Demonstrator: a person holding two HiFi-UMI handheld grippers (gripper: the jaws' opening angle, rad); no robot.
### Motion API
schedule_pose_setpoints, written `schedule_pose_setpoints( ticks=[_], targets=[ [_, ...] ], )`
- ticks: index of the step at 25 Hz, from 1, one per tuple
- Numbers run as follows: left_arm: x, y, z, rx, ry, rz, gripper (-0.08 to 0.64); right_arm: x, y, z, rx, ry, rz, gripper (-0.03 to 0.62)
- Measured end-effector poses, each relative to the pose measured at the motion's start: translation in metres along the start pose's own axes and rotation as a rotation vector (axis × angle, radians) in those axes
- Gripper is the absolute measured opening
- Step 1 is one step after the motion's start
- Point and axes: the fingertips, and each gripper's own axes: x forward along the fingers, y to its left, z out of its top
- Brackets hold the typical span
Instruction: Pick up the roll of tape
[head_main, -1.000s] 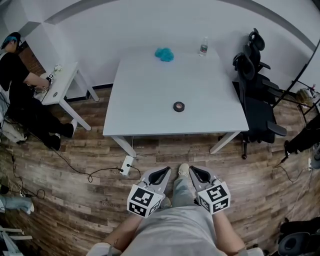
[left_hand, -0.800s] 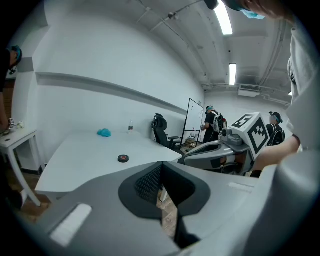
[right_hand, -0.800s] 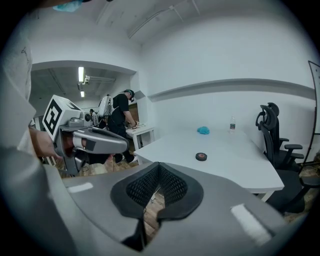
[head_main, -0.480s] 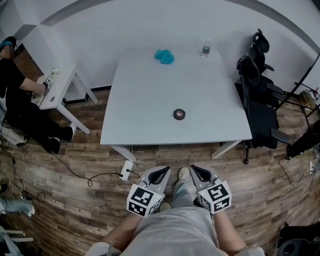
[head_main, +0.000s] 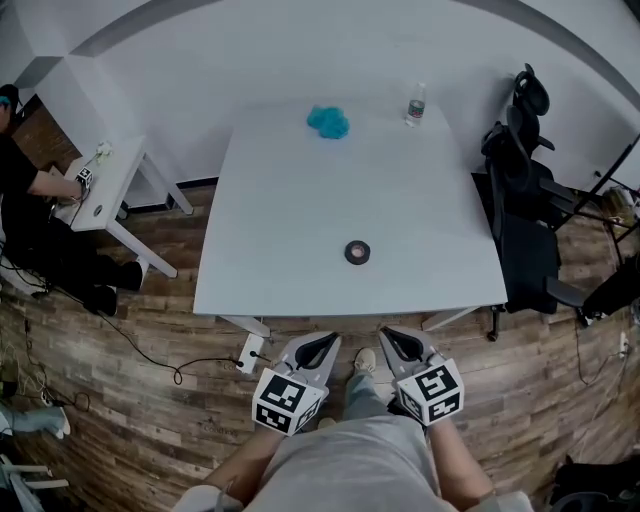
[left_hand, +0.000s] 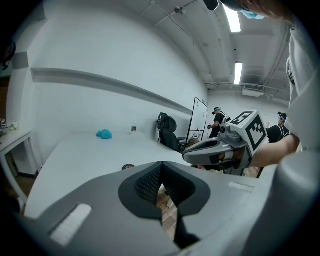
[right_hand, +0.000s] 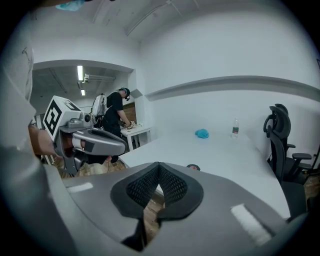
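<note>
I saw my left gripper (head_main: 318, 350) and right gripper (head_main: 398, 345) clenched empty above the wood floor (head_main: 150, 400). On the white table (head_main: 290, 260) ahead lay the roll of tape (head_main: 357, 252), with a bottle (head_main: 416, 104) and a blue lump (head_main: 327, 122), perhaps cloth, beyond.

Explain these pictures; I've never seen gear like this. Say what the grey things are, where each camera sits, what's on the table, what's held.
No robot here: a person holds a tool with a two-jaw claw in each hand, the left claw and the right claw; the patterned cubes belong to them. The head view looks down from a camera on the person's head. The two gripper views ride on the claws and look along their jaws. On the table are a roll of tape, a blue lump and a bottle. Both claws are shut and empty, short of the table.
</note>
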Motion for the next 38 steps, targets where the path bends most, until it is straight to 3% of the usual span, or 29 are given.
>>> schedule_pose_setpoints(
  ticks=[20,30,38],
  targets=[
    [0.088,0.055,0.051,-0.047,0.005,0.083,0.020,0.063,-0.107,0.049,-0.028,0.013,0.067,0.008],
    [0.125,0.073,0.073,-0.058,-0.014,0.149,0.020,0.086,-0.143,0.066,-0.062,0.012,0.142,0.008],
    [0.143,0.080,0.079,-0.056,-0.002,0.158,0.020,0.095,-0.161,0.071,-0.064,0.015,0.168,0.008]
  ],
)
